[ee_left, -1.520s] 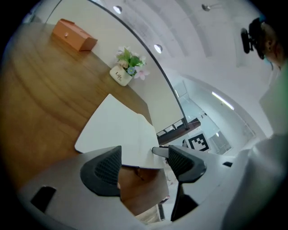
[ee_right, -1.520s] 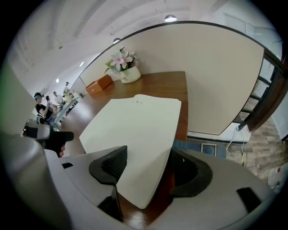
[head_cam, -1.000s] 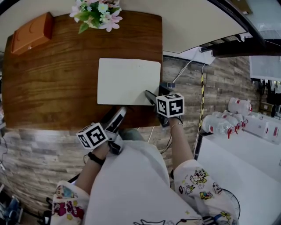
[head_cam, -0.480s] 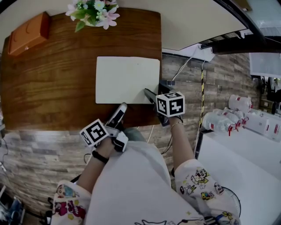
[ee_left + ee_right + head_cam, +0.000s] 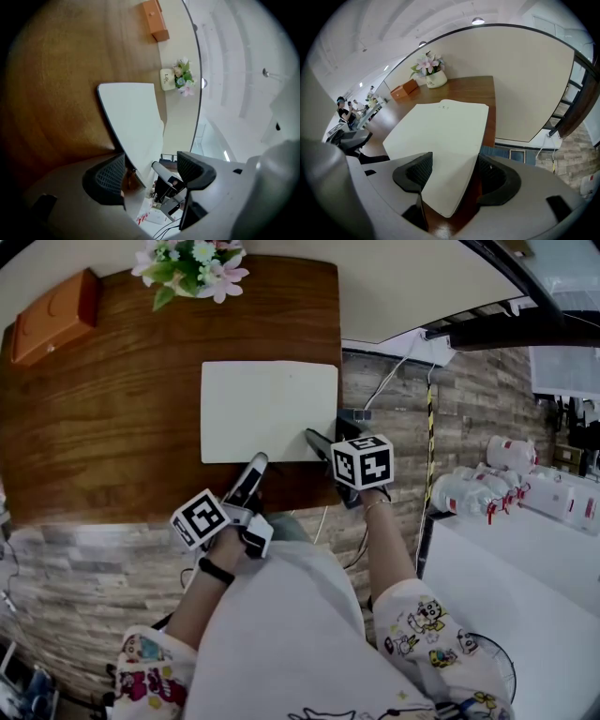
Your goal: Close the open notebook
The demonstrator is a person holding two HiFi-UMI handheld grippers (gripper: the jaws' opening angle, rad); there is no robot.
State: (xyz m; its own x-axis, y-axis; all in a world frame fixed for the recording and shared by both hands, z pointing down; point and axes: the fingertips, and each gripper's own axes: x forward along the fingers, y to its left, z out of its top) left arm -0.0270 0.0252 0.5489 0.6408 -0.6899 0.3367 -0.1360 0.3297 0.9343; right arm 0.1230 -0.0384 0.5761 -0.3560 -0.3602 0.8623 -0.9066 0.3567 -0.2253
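Notebook (image 5: 440, 136) corner seemingly between parted jaws of right gripper (image 5: 452, 174), pitched steeply down

The brown wooden bench (image 5: 112, 427) carries an orange box (image 5: 52, 317) at its far left corner. Well apart from it along the far edge stands a white pot (image 5: 167, 78) of pink and white flowers (image 5: 192, 263). Past the bench's right end a white cable (image 5: 389, 381) trails over the stone-patterned floor (image 5: 84, 568). Packs of white bottles (image 5: 473, 495) sit farther right.
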